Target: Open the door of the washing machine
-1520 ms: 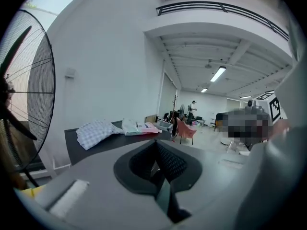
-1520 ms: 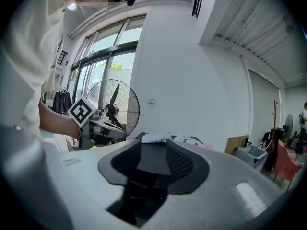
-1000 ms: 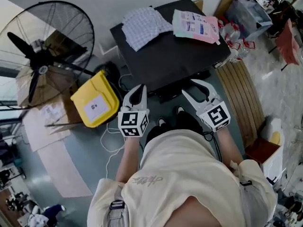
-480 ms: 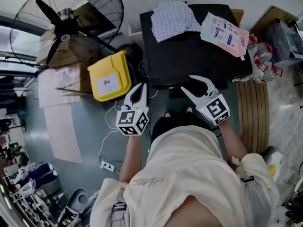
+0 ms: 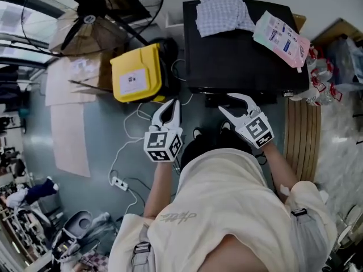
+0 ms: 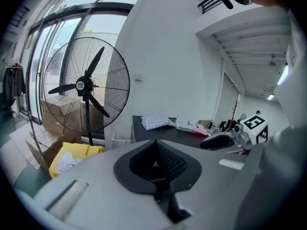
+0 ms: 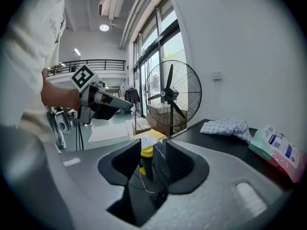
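The washing machine is a black box seen from above, so its front and door are hidden in the head view. Its dark top also shows in the left gripper view and the right gripper view. My left gripper hangs to the left of the machine's near left corner, its jaws closed together and empty. My right gripper hovers just before the machine's near edge. It is open, with only floor and the yellow bin seen through the gap.
A checked cloth and a pastel packet lie on the machine. A yellow bin and a big floor fan stand to its left. White cable and a power strip cross the floor. Wooden slats lie at the right.
The view has swung, so the machine now sits squarely ahead and the fan has slid to the top left. Both grippers keep their places before the near edge, jaws unchanged.
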Tool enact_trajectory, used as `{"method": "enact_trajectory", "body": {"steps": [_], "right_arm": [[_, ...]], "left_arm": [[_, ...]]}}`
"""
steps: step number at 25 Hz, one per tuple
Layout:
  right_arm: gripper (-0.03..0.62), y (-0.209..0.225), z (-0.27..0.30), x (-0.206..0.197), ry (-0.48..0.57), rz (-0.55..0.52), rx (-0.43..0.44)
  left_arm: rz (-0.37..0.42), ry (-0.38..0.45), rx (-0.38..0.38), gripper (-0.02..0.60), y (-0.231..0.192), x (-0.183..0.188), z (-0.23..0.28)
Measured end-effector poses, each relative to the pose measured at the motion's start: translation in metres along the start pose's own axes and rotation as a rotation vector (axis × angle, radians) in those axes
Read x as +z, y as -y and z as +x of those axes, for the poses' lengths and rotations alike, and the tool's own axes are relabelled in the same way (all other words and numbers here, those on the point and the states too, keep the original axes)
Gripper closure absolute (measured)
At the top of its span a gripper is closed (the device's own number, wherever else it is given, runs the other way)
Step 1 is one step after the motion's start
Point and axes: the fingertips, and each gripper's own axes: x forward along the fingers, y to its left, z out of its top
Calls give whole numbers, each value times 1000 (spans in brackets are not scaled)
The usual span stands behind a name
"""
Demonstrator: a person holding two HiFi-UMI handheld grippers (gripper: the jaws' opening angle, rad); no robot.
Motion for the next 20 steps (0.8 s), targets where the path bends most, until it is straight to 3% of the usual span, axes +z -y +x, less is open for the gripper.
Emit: {"method": "enact_trajectory", "body": {"steps": [4,12,20], "right_arm": [[428,-11,14,-14,-68,-32,35],[428,-18,58,-87,-293,-52,71],[428,-34,100,-162,-539,-173,202]], "left_arm": [[16,32,2,563,-5,9,-14],[0,23,-12,563,-25,4,-27],[-105,7,7,563,-39,-15,-27]]}}
